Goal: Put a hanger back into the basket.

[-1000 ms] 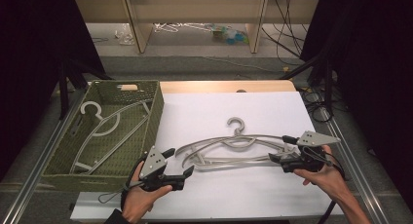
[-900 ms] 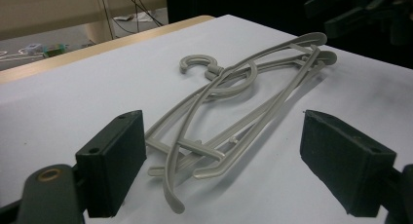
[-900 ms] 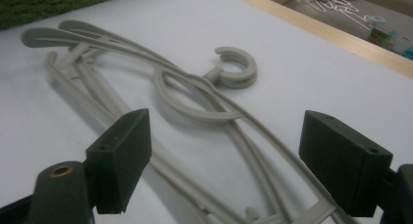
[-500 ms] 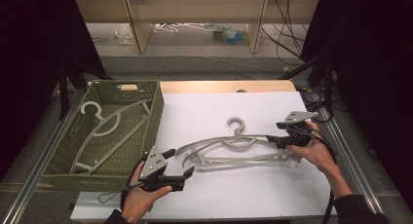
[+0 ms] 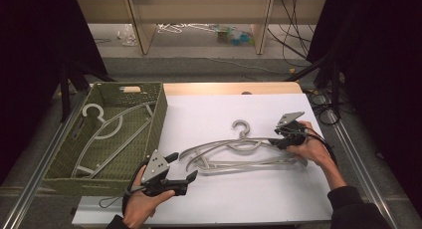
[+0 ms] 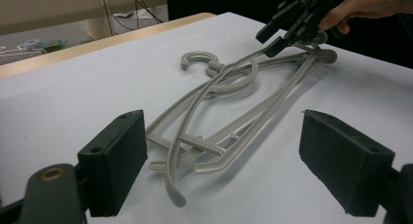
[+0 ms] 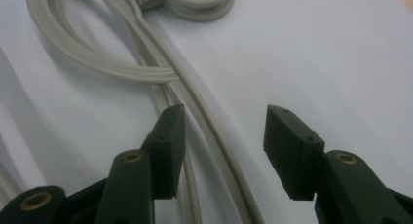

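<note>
Left gripper [image 5: 180, 170]: nearest the person, at 7 o'clock on the white table [image 5: 259, 204]; jaws spread wide and empty, aimed toward the hangers from just short of their near tips.

Grey plastic hangers [image 5: 239, 152]: two, perhaps more, tangled in a loose pile mid-table, lying flat; hooks [image 6: 197, 61] pointing to 12 o'clock, arms running from 9 to 3 o'clock.

Right gripper [image 5: 279, 143]: at 3 o'clock, over the right end of the pile; jaws parted, straddling one hanger arm [image 7: 204, 117] without closing on it. Contact between pads and plastic: not clear enough to say.

Green woven basket [image 5: 158, 120]: at 9 to 10 o'clock, touching the table's left edge; one whitish hanger [image 5: 99, 120] and one grey hanger [image 5: 119, 139] already lying inside.

Beyond the table: wooden shelf legs and some litter on the floor at 12 o'clock, too small to name.

Progress, judged from the layout: apparently sorting hangers into the basket; two in, the pile on the table left to go.

Step in hand: probably pinching a hanger arm at the right end, not yet gripped.

Risk: tangled arms likely to drag a second hanger along on the lift.
</note>
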A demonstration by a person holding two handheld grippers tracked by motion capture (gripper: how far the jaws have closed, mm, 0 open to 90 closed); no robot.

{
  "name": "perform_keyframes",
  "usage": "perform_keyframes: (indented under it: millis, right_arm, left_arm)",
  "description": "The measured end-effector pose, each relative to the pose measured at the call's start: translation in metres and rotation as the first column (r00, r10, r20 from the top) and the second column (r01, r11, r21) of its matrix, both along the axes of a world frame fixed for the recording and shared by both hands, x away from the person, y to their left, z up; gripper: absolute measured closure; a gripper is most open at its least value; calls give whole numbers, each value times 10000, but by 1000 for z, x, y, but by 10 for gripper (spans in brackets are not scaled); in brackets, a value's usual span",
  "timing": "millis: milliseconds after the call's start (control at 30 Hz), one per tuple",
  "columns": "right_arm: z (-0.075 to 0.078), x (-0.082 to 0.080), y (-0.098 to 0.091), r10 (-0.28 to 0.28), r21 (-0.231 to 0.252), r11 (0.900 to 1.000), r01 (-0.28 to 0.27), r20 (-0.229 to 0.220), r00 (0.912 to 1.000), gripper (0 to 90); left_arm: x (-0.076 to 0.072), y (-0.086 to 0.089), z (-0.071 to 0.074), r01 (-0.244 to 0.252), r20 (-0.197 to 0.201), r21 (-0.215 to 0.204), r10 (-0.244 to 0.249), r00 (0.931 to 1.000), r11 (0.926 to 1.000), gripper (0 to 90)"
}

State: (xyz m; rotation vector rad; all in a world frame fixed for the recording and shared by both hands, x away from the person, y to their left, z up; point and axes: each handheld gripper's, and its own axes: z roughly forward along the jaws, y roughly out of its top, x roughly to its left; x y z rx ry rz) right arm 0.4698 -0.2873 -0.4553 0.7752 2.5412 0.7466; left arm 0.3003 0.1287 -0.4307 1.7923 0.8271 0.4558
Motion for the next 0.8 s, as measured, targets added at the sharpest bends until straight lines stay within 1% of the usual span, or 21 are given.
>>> perform_keyframes:
  millis: [33, 67, 100, 133, 200, 267, 300, 333, 367, 400, 467, 533, 567, 600, 633, 667, 700, 733, 800]
  right_arm:
    - [-1, 0, 1, -31, -102, 9999, 30, -100, 9999, 525]
    - [-4, 1, 3, 115, -163, 9998, -117, -137, 9998, 537]
    - [-4, 1, 3, 115, -163, 9998, -117, -137, 9998, 537]
    - [-3, 2, 5, 82, -221, 9997, -87, -216, 9997, 567]
    - [-3, 3, 6, 131, -247, 9996, -136, -207, 9997, 575]
    - [-3, 5, 7, 118, -374, 9992, -127, -253, 9996, 601]
    - [-4, 7, 6, 278, -549, 9981, -282, -83, 9996, 622]
    - [-4, 8, 6, 499, -716, 9961, -519, -284, 9983, 637]
    - [-5, 9, 6, 541, -738, 9958, -548, -122, 9985, 648]
    - [-6, 10, 5, 630, -862, 9942, -641, -149, 9979, 657]
    - [-7, 9, 4, 493, -1161, 9918, -537, -406, 9980, 660]
    - [-11, 11, 3, 526, -1269, 9902, -581, -463, 9975, 660]
    - [-11, 11, 3, 514, -1235, 9907, -570, -479, 9975, 664]
    - [-11, 12, 4, 643, -1243, 9899, -679, -326, 9974, 690]
    - [-10, 12, 5, 670, -1248, 9896, -714, -389, 9970, 712]
    - [-10, 11, 6, 891, -1435, 9854, -918, -249, 9957, 734]
    - [-10, 11, 6, 891, -1435, 9854, -918, -249, 9957, 734]
    - [-10, 11, 7, 1070, -1530, 9820, -1103, -301, 9938, 745]
    - [-7, 9, 8, 1347, -1638, 9770, -1363, -209, 9907, 766]
  left_arm:
    - [0, 1, 0, -5, 29, 23, 5, 10000, 10000, 176]
    - [0, 0, 0, -42, -10, -76, 42, 10000, 10000, 177]
    - [0, 0, 0, -42, -10, -76, 42, 10000, 10000, 178]
    - [1, 0, 0, -31, -3, -71, 31, 10000, 10000, 181]
    - [0, 0, 0, 3, -19, 24, -3, 10000, 10000, 182]
    - [1, 0, 0, 32, 13, -38, -32, 10000, 10000, 183]
    - [1, 0, 0, 35, 16, -41, -35, 10000, 10000, 184]
    - [1, 0, 0, 36, 15, -12, -36, 10000, 10000, 185]
    - [1, 0, -1, 56, 21, -2, -56, 10000, 10000, 185]
    - [1, 0, -1, 0, -10, 26, 0, 10000, 10000, 185]
    - [1, 0, 0, -54, -32, -16, 54, 10000, 10000, 186]
    - [1, 0, -1, -7, -28, 41, 8, 10000, 10000, 187]
    - [1, 0, -1, -4, -29, 42, 4, 10000, 10000, 188]
    - [1, 0, -1, 0, -25, 46, 0, 10000, 10000, 188]
    - [1, 0, 0, -4, -11, 41, 4, 10000, 10000, 190]
    - [1, 0, 0, 27, -6, 57, -27, 10000, 10000, 196]
    - [1, 0, 0, 27, -6, 57, -27, 10000, 10000, 196]
    - [1, 0, -1, 25, -20, 63, -25, 10000, 10000, 196]
    - [2, 1, 0, 28, 27, 171, -29, 10000, 9998, 196]
